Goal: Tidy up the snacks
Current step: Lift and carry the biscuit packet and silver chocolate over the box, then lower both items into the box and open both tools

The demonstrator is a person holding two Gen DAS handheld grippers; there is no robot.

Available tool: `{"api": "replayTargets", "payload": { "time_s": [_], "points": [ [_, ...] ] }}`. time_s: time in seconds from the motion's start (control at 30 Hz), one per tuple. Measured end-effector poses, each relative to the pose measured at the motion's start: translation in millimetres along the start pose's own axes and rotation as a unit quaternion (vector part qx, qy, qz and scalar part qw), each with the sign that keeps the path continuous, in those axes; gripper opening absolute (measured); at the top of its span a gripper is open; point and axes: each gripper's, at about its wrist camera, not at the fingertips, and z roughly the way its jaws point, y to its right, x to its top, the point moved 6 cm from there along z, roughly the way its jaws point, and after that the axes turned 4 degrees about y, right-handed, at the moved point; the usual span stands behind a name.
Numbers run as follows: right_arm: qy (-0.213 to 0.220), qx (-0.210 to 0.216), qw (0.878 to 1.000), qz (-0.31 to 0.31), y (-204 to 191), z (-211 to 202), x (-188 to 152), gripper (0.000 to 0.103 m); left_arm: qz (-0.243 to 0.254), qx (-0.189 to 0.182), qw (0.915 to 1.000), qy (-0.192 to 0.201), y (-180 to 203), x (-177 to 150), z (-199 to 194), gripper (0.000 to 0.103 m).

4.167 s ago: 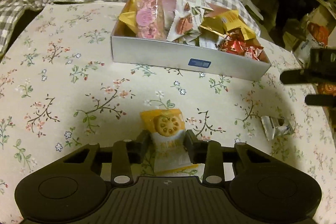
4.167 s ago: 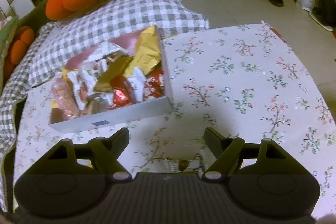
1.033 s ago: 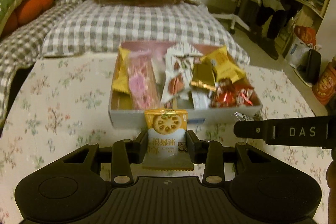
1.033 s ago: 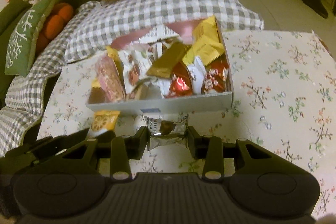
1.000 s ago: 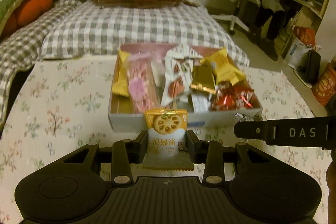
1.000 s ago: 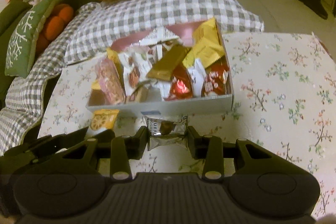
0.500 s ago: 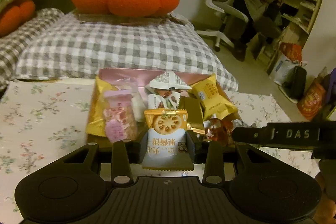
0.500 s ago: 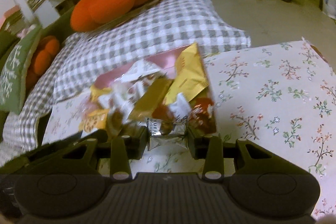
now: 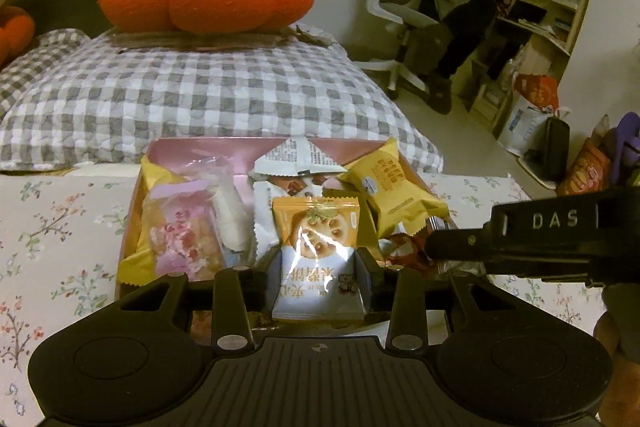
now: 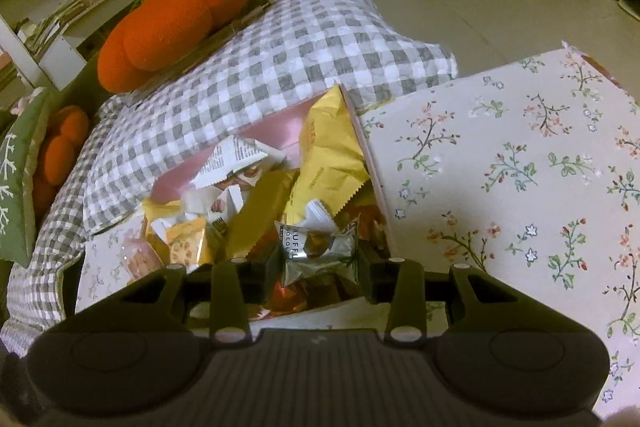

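Clearly this is the delivery step: the left gripper (image 9: pixel 319 277) pinches an orange-and-white biscuit packet (image 9: pixel 318 259) and the right gripper (image 10: pixel 320 267) pinches a silver foil chocolate wrapper (image 10: pixel 316 251), both hanging over the pink-lined cardboard snack box (image 9: pixel 188 149) on the floral tablecloth (image 10: pixel 520 167). Next — judging by the crowded box — each calls for spreading its jaws over a gap, so neither packet slides out.

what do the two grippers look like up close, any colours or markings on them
Both are matte black plastic. The left gripper and right gripper each have a ribbed body, two round side discs, angular fingers and small silver screws. White letters "DAS" mark the right gripper's side.
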Motion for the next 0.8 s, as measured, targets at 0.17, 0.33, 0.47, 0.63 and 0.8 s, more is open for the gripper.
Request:
{"api": "replayTargets", "payload": {
  "time_s": [0.17, 0.33, 0.47, 0.63, 0.8],
  "points": [
    [0.001, 0.01, 1.0, 0.025, 4.8, 3.4, 2.1, 0.039, 0.015, 0.0, 0.9998, 0.012, 0.4, 0.9, -0.4, 0.038],
    [0.007, 0.015, 0.999, 0.031, 3.2, 0.7, 2.7, 0.041, 0.011, -0.001, 0.9997, 0.023, -1.2, 7.3, -5.8, 0.041],
    [0.012, 0.023, 0.999, 0.043, 3.1, -1.7, 4.4, 0.042, -0.003, -0.002, 0.9997, 0.022, -3.3, 9.4, -9.8, 0.041],
    [0.017, 0.023, 0.998, 0.052, 5.7, -5.3, 6.6, 0.042, -0.015, -0.002, 0.9995, 0.027, -4.9, 14.7, -19.8, 0.047],
    [0.011, 0.04, 0.998, 0.057, 3.9, -9.3, 4.5, 0.042, -0.026, 0.009, 0.9991, 0.031, -8.3, 21.2, -31.9, 0.048]
  ]
}}
